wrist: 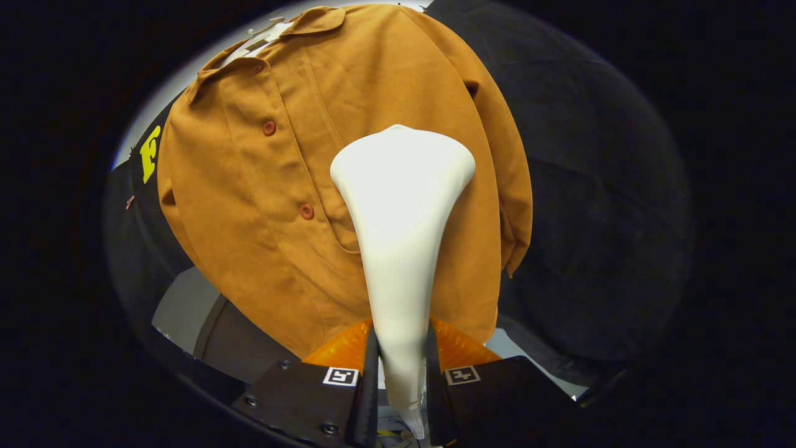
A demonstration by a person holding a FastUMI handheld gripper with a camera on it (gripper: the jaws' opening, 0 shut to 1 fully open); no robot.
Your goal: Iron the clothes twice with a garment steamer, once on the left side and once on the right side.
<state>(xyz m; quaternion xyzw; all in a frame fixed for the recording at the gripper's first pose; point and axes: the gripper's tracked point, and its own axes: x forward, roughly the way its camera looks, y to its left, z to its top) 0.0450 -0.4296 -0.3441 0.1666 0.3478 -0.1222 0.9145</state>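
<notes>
- My claw (401, 348) grips the white steamer (401, 211) by its handle, both fingers pressing.
- Steamer head lies against the brown shirt (261, 205), just right of its buttons (306, 211).
- Shirt hangs beyond the fingers.

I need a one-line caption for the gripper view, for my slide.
Claw shut on white steamer, its head against a hanging brown shirt.

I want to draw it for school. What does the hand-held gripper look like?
The hand-held gripper has two dark, blocky bodies with screws. Each carries a small square black-and-white marker, and a flat finger runs forward from each.
</notes>
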